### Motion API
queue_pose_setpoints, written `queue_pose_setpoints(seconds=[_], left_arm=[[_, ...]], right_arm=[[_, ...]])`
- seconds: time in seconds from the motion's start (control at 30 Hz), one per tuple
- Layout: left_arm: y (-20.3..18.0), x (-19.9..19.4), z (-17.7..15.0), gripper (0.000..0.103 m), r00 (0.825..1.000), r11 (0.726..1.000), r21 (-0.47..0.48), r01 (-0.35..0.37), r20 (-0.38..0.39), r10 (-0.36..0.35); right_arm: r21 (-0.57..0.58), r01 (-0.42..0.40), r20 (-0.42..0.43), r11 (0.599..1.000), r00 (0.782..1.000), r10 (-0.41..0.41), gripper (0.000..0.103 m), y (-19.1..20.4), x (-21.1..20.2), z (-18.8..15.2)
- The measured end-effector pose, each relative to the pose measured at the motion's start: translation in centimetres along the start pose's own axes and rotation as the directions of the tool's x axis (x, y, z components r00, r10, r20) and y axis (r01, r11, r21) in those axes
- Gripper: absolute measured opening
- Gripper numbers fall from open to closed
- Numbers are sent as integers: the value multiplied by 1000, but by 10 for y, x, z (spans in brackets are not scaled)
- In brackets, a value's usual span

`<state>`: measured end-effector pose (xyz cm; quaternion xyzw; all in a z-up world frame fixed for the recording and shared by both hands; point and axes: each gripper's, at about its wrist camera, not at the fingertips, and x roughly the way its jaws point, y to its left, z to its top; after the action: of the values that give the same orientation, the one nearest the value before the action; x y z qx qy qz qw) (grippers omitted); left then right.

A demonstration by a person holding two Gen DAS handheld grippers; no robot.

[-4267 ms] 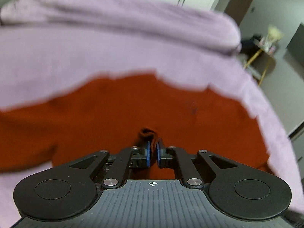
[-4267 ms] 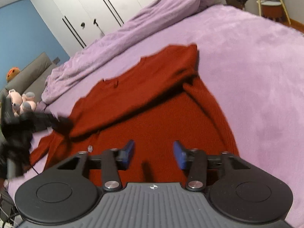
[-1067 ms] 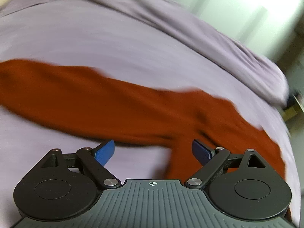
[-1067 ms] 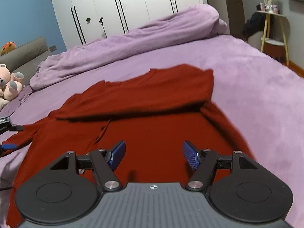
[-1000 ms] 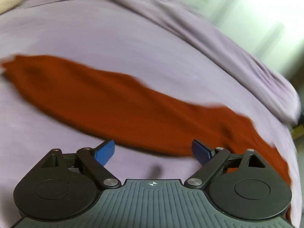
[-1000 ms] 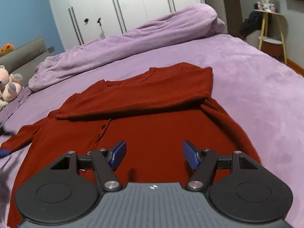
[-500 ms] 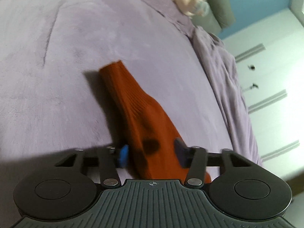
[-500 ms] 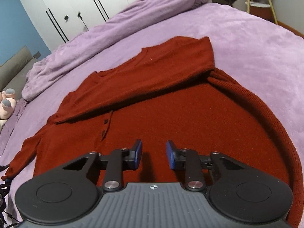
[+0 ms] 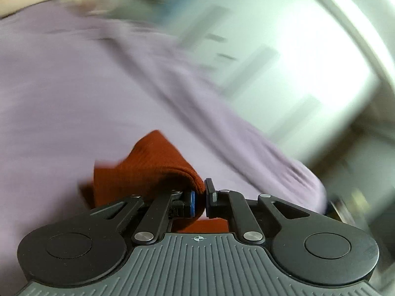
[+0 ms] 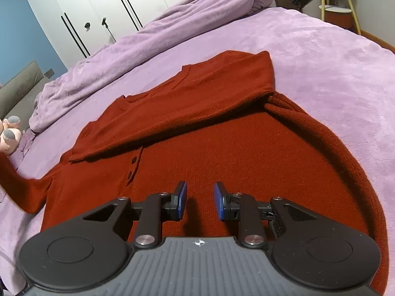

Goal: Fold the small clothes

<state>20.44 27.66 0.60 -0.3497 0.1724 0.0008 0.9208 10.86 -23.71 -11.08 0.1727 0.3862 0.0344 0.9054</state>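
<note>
Left claw (image 9: 200,201) is clamping the cuff end of the sweater sleeve (image 9: 158,170), jaws nearly together with rust-red knit bunching between and spilling over the left finger; the left wrist view is heavily motion-blurred, so fine detail beyond the pinch is unreadable. Right claw (image 10: 199,201) is hovering low over the lower front of the red sweater (image 10: 222,153), jaws sitting partly apart with nothing between them, just bare knit showing below the gap; whether the fingertips are touching the fabric, cannot tell. The sweater is lying flat on the purple bed (image 10: 333,56), neckline pointing away from the right camera, the right-side sleeve folding across the chest and covering the top of the button placket (image 10: 132,165), two buttons showing below it. The other sleeve is trailing off to the left edge of the right wrist view and lifting up out of frame there. A rumpled purple duvet (image 10: 172,24) is lying along the far edge of the bed, clear of the sweater. Behind it, white wardrobe doors (image 10: 103,12) with dark handles and a blue wall (image 10: 22,34). A pink plush toy (image 10: 8,133) is sitting at the left edge beside a grey sofa (image 10: 19,88). A yellow-legged stand (image 10: 338,12) is standing far right, well apart from the bed work area. Nothing is sitting on the sweater body in the right claw's path.
</note>
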Motion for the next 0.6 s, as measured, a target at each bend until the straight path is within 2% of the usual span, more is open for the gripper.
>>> queue_pose_setpoints(seconds=[0.07, 0.1, 0.13, 0.17, 0.23, 0.3, 0.37, 0.43, 0.5, 0.57, 0.6], left_arm=[[-51, 16, -12, 10, 993, 991, 84, 107, -49, -103], [-76, 28, -22, 10, 983, 980, 102, 168, -91, -159], [-94, 39, -33, 17, 973, 972, 116, 206, -134, -190], [-110, 51, -45, 32, 965, 965, 135, 225, -171, -201], [-132, 74, -77, 55, 951, 962, 166, 215, -257, -169], [-136, 92, -107, 56, 925, 970, 145, 196, -355, -134], [-124, 104, -127, 56, 907, 981, 129, 141, -413, -76], [-112, 106, -140, 57, 901, 981, 186, 46, -432, 39], [-97, 105, -144, 60, 899, 971, 239, -16, -422, 119], [-84, 103, -142, 63, 896, 963, 260, -68, -409, 174], [-82, 98, -146, 63, 895, 962, 260, -84, -404, 188]], right_arm=[[8, -3, 8, 1000, 1000, 3, 23, -4, -3, 1], [14, -6, 11, 1000, 1000, 6, 23, -6, -4, 2], [22, -9, 13, 1000, 1000, 9, 23, -8, -5, 3], [27, -12, 16, 1000, 1000, 11, 23, -10, -6, 4], [33, -20, 19, 999, 1000, 20, 24, -15, -7, 8], [21, -45, 11, 999, 999, 45, 24, -18, -6, 13], [2, -78, -7, 997, 997, 78, 26, -19, -1, 21], [-11, -126, -26, 992, 992, 126, 26, -17, 9, 32], [-23, -170, -31, 985, 985, 169, 27, -9, 19, 44], [-9, -228, -25, 974, 973, 228, 35, 1, 32, 59], [2, -265, -28, 964, 964, 264, 47, 6, 39, 66]])
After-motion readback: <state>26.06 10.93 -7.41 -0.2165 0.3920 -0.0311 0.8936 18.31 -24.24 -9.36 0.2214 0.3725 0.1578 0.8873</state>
